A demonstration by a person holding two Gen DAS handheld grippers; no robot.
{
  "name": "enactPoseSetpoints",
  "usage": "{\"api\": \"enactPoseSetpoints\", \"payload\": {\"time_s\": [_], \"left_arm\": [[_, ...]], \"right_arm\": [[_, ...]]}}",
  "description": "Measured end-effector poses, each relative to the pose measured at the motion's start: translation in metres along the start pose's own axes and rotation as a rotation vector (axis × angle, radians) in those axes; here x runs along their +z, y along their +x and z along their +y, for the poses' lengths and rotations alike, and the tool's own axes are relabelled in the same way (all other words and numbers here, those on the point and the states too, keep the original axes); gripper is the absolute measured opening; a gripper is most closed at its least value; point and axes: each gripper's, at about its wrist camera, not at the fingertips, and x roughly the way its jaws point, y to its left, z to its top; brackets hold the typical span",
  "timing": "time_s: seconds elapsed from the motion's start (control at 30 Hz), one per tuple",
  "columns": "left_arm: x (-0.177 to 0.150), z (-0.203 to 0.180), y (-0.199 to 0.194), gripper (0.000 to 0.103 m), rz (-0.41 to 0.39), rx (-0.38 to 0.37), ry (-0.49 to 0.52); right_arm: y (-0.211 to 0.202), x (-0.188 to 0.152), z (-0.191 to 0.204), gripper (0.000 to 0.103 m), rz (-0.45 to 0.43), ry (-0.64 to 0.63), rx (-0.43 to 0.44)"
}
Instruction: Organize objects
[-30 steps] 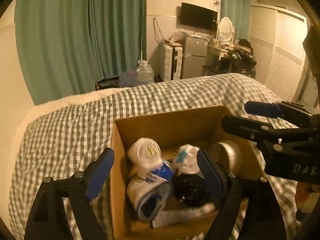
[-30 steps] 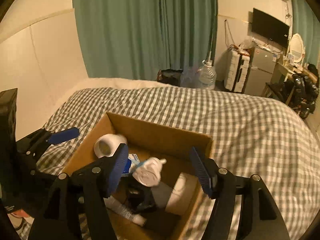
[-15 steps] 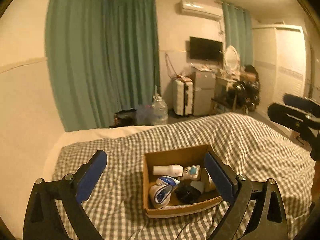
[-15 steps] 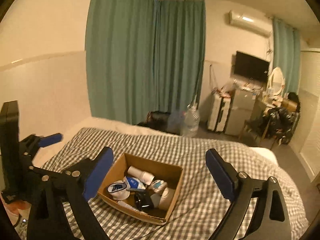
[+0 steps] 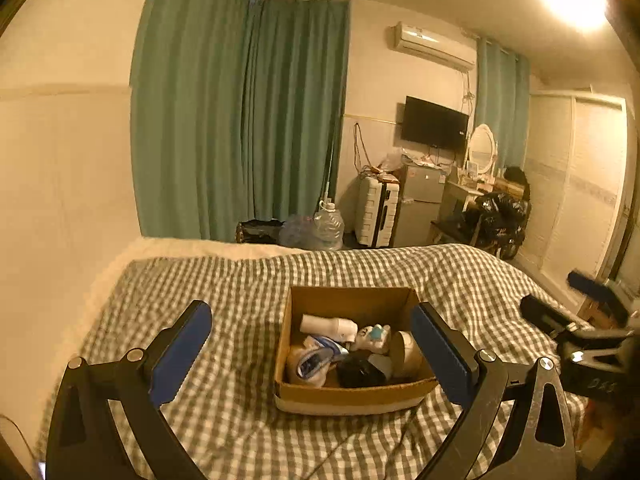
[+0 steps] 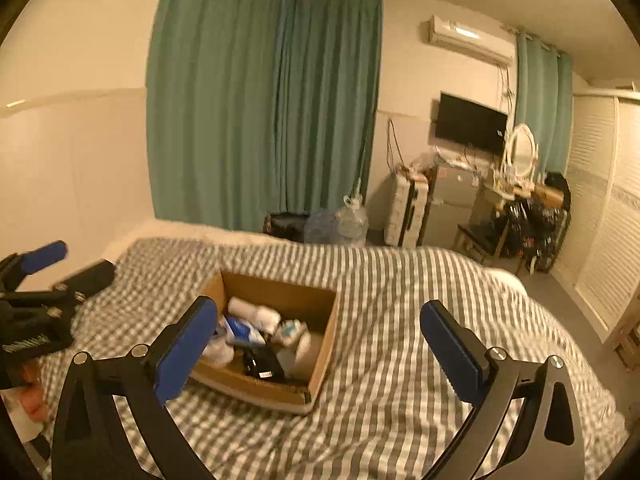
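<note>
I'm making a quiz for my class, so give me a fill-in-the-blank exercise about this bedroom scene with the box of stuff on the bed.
1. The cardboard box sits on a bed covered by a ____-patterned blanket.
2. Both the left tongs and the right tongs are ____ and hold nothing.
3. The curtains behind the bed are ____ in colour.
4. The television hangs on the ____.

Missing words: checked; open; green; wall
</note>
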Motion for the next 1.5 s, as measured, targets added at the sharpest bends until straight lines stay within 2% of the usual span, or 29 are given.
{"api": "enactPoseSetpoints", "payload": {"time_s": [0.1, 0.17, 0.3, 0.53, 0.63, 0.83, 1.5], "left_arm": [[-0.016, 0.011, 0.0, 0.102, -0.009, -0.025, -0.069], [-0.025, 0.012, 0.002, 0.102, -0.008, 0.012, -0.057], [-0.038, 0.009, 0.01, 0.102, 0.0, 0.104, -0.019], [-0.056, 0.005, 0.019, 0.102, 0.041, 0.137, 0.021], [-0.06, 0.002, 0.019, 0.102, 0.041, 0.15, 0.047], [-0.064, -0.003, 0.019, 0.102, 0.047, 0.162, 0.07], [-0.065, 0.002, 0.02, 0.102, 0.062, 0.166, 0.052]], "right_arm": [[0.016, -0.022, -0.001, 0.102, 0.042, 0.006, 0.003], [0.029, -0.036, 0.002, 0.102, 0.098, -0.011, -0.026], [0.041, -0.057, 0.003, 0.102, 0.114, 0.02, -0.033], [0.044, -0.077, 0.002, 0.102, 0.123, 0.055, 0.008], [0.039, -0.079, -0.001, 0.102, 0.118, 0.078, 0.026], [0.035, -0.077, 0.005, 0.102, 0.106, 0.037, -0.004], [0.033, -0.079, 0.009, 0.102, 0.104, 0.037, 0.004]]}}
